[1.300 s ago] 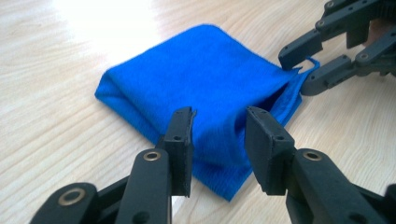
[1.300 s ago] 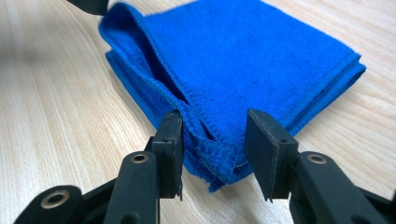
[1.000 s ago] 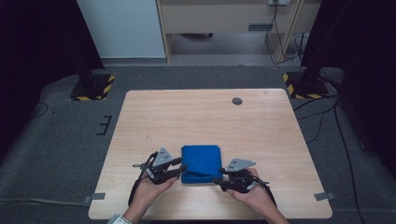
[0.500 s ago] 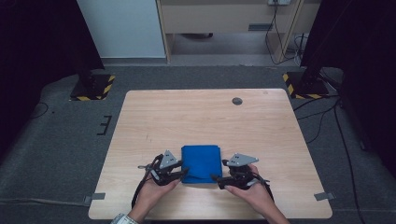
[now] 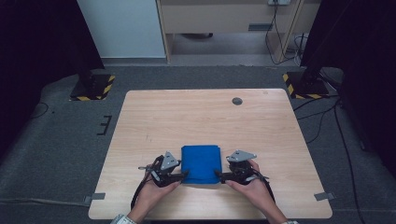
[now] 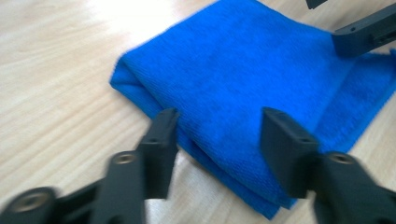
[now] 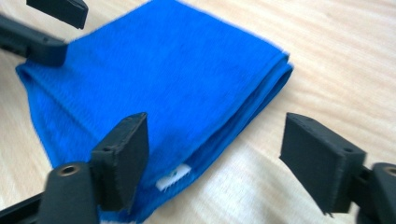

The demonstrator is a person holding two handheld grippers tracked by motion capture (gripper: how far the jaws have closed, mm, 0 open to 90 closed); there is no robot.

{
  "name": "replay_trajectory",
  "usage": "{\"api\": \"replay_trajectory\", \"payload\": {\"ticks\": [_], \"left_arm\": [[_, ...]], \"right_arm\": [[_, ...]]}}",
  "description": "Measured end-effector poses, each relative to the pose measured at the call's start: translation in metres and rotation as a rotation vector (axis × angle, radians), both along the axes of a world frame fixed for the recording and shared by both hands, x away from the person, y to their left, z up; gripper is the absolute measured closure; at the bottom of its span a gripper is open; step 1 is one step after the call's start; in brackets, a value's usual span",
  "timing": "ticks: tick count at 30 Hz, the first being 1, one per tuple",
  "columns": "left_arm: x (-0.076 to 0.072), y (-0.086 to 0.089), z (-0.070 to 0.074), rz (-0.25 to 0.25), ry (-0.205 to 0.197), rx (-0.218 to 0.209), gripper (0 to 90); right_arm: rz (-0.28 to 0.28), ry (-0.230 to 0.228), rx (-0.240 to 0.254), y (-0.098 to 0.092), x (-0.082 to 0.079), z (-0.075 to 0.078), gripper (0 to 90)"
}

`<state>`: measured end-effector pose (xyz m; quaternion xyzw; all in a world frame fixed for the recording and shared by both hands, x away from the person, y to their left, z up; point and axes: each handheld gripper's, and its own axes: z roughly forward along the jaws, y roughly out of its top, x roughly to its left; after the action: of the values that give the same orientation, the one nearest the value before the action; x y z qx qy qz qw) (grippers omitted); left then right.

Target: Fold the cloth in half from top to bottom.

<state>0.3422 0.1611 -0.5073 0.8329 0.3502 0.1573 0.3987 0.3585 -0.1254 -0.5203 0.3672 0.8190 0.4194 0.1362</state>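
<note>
Now, in the high view, the folded blue cloth [image 5: 201, 164] lies nearer the table's [image 5: 154, 116] front edge than a second ago, with the left gripper [image 5: 183, 175] and right gripper [image 5: 219, 176] at its front corners, so I judge it has been dragged toward the person. In the left gripper view the jaws stand apart over the cloth's layered edge, gripping nothing. In the right gripper view the jaws gape wide beside a corner with a white tag [image 7: 173, 176]; the cloth looks plush and neatly stacked.

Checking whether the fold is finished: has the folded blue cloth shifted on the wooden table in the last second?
Yes. The folded blue cloth has slid slightly toward the near edge of the wooden table, farther from the small dark round hole.
</note>
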Motion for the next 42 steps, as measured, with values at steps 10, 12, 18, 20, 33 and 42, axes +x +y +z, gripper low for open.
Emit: {"api": "replay_trajectory", "payload": {"ticks": [10, 12, 18, 20, 33, 42], "left_arm": [[0.009, 0.004, 0.014, 0.053, 0.010, -0.029, 11.6], [0.010, 0.006, 0.016, 0.054, 0.010, -0.030, 9.2], [0.015, 0.024, 0.021, 0.099, 0.013, -0.032, 8.0], [0.016, 0.030, 0.021, 0.113, 0.015, -0.032, 7.9], [0.024, 0.072, 0.010, 0.204, 0.059, -0.020, 8.7], [0.027, 0.090, -0.002, 0.241, 0.090, 0.003, 8.8]], "right_arm": [[-0.017, -0.021, 0.014, 0.009, 0.012, 0.013, 9.4], [-0.009, -0.034, 0.020, 0.010, 0.014, 0.017, 8.3], [-0.026, -0.055, 0.034, -0.001, 0.022, 0.030, 7.5], [-0.041, -0.054, 0.030, -0.007, 0.024, 0.031, 7.5], [-0.149, -0.026, 0.033, -0.055, 0.030, 0.018, 8.6], [-0.188, -0.011, 0.031, -0.078, 0.029, 0.011, 9.0]]}}
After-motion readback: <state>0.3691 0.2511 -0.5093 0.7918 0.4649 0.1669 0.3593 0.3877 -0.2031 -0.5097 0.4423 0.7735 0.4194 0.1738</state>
